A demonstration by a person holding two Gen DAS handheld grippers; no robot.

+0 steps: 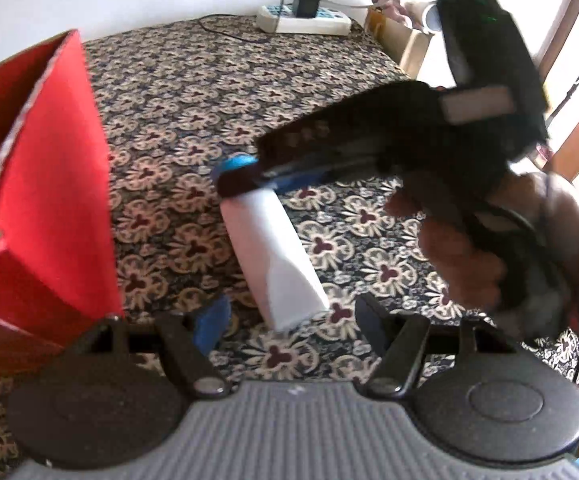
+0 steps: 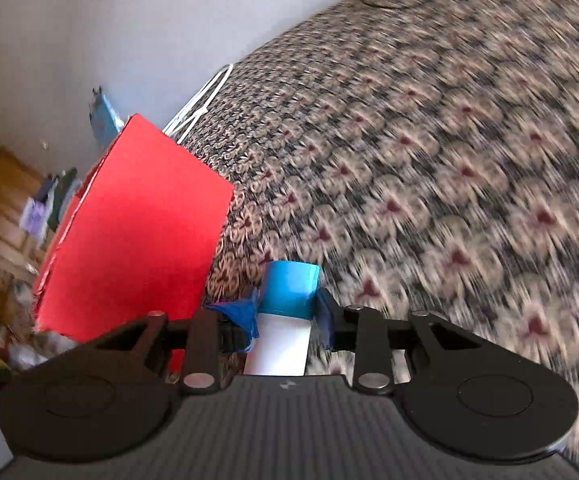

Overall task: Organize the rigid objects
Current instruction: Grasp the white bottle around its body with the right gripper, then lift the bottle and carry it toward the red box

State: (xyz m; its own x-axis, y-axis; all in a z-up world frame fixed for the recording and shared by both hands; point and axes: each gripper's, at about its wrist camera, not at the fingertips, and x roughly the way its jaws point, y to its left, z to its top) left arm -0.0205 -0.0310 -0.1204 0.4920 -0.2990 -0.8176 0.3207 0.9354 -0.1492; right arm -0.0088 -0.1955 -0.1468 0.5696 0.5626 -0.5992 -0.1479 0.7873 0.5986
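Note:
A white tube [image 1: 273, 256] with a blue cap hangs tilted above the patterned cloth. My right gripper [image 1: 241, 180], held by a person's hand [image 1: 461, 248], is shut on it near the cap. In the right wrist view, the blue pads of the right gripper [image 2: 285, 316] press on the white tube [image 2: 283, 344] just below its blue cap. My left gripper [image 1: 289, 324] is open, and the tube's lower end hangs in front of the gap between its fingers, held by neither. A red paper bag [image 1: 49, 200] stands at the left, and the same red bag [image 2: 129, 240] shows left of the tube.
A patterned cloth [image 1: 209, 92] covers the table. At its far edge lies a white power strip [image 1: 303, 20] with a black adapter plugged in. A cardboard box [image 1: 401, 40] sits at the far right. The bag's white cord handles [image 2: 201, 104] lie behind it.

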